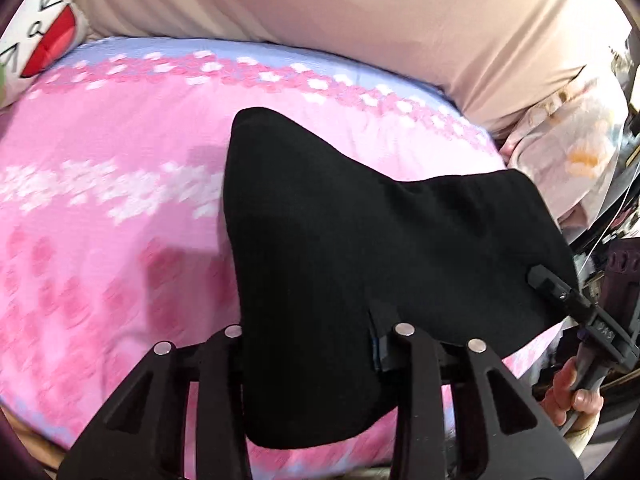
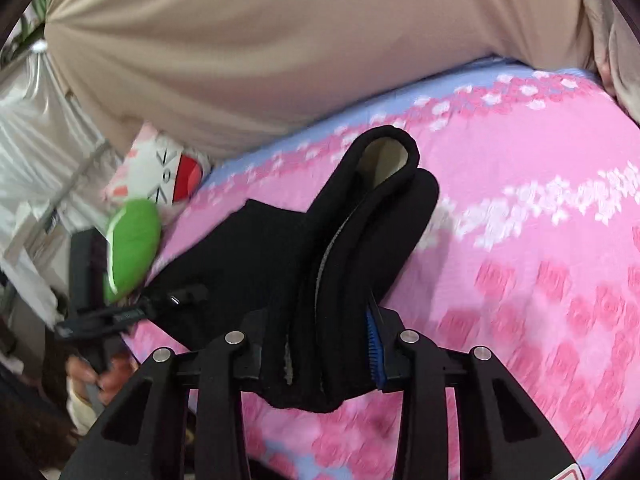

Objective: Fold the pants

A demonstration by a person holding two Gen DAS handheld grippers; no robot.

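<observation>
The black pants (image 1: 360,220) hang folded above the pink bedspread (image 1: 100,200), lifted at two spots. My left gripper (image 1: 312,332) is shut on their near edge; cloth covers its left finger, and the right finger with its blue pad (image 1: 380,344) presses in. At the right of that view, my right gripper (image 1: 554,286) pinches the other end. In the right wrist view, my right gripper (image 2: 320,344) is shut on a thick bundle of the pants (image 2: 360,240), with grey lining showing in the fold. My left gripper (image 2: 176,300) grips the cloth at the left there.
A large beige cushion (image 1: 320,8) runs along the back of the bed. A white cat-face plush (image 2: 168,176) and a green plush (image 2: 132,244) lie at the bed's left side. Pale floral cloth (image 1: 568,152) lies at the right. A hand (image 1: 572,392) holds the right gripper's handle.
</observation>
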